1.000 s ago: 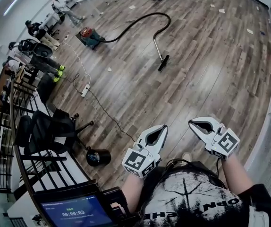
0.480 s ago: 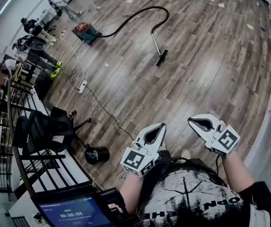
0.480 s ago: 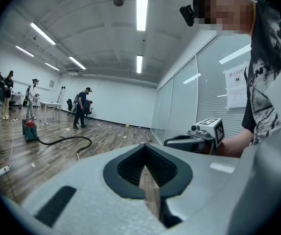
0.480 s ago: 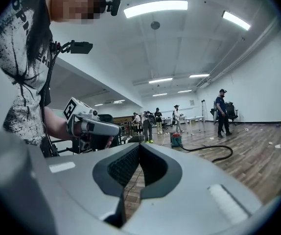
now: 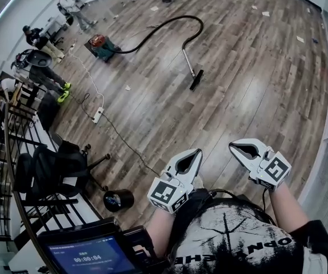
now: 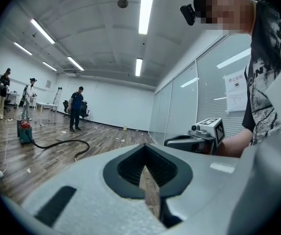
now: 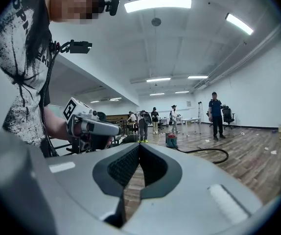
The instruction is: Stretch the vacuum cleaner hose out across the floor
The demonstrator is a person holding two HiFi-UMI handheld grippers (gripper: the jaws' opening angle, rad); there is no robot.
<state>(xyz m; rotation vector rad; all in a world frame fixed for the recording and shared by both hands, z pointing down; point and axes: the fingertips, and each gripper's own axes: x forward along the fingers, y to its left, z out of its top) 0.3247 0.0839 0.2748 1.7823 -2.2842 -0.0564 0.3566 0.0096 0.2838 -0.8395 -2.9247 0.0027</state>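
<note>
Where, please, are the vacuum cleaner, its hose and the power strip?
vacuum cleaner (image 5: 102, 46): head view, canister body.
hose (image 5: 181, 17): head view, top of its arc.
power strip (image 5: 97, 115): head view, its middle.

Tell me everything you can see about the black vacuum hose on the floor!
The hose is long, black and thin, and it looks bendy. It lies on the wooden floor, far across the room. One end joins the red-topped vacuum cleaner. From there it runs out, curls round in a hook and meets a silver tube with a black floor head at the bottom. Nobody is touching it.
</note>
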